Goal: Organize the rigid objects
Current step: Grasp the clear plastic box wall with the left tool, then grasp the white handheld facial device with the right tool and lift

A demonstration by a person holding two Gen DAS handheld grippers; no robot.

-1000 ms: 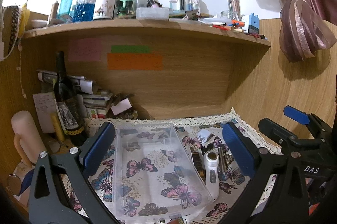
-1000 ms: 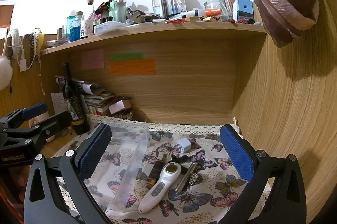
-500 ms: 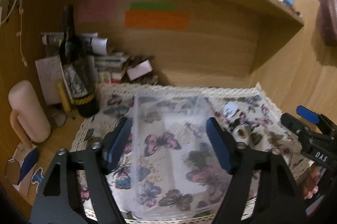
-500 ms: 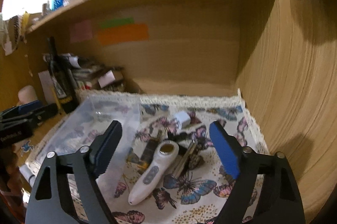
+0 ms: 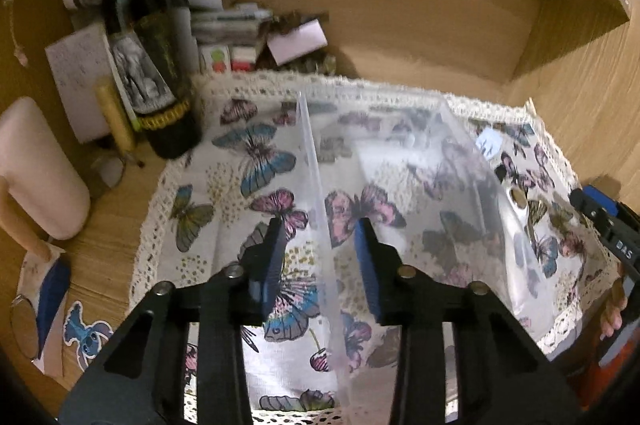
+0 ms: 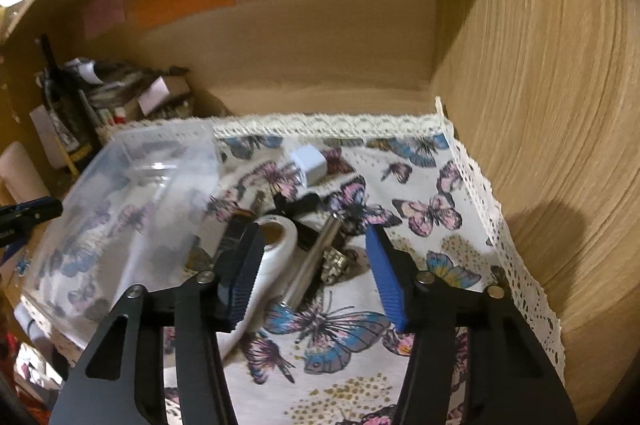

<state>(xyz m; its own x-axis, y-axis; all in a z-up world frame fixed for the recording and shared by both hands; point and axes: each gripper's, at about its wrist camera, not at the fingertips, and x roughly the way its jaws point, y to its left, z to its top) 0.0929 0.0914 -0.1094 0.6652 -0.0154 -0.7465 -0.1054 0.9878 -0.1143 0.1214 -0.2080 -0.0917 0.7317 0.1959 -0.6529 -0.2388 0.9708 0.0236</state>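
Note:
A clear plastic container [image 5: 420, 185] stands on the butterfly cloth [image 5: 224, 225]. My left gripper [image 5: 320, 265] straddles its thin left wall, and its jaws are closing with a gap left on both sides. In the right wrist view the container [image 6: 132, 201] is at the left. Beside it lie a white handheld device [image 6: 280, 245], a silver tube [image 6: 316, 257], a dark slim case [image 6: 236, 229] and a white charger plug [image 6: 308, 163]. My right gripper [image 6: 312, 269] hangs over the device and tube. Its jaws are closing around them and grip nothing.
A dark wine bottle [image 5: 148, 73] and a pale pink cylinder [image 5: 36, 169] stand left of the cloth, with stacked papers and boxes [image 5: 224, 25] behind. The wooden side wall [image 6: 540, 105] closes the right side. The cloth's lace edge [image 6: 480, 193] runs along it.
Both grippers tilted downward and came closer to the cloth while their jaws narrowed. The left one shifted onto the container's left wall; the right one closed in over the white device.

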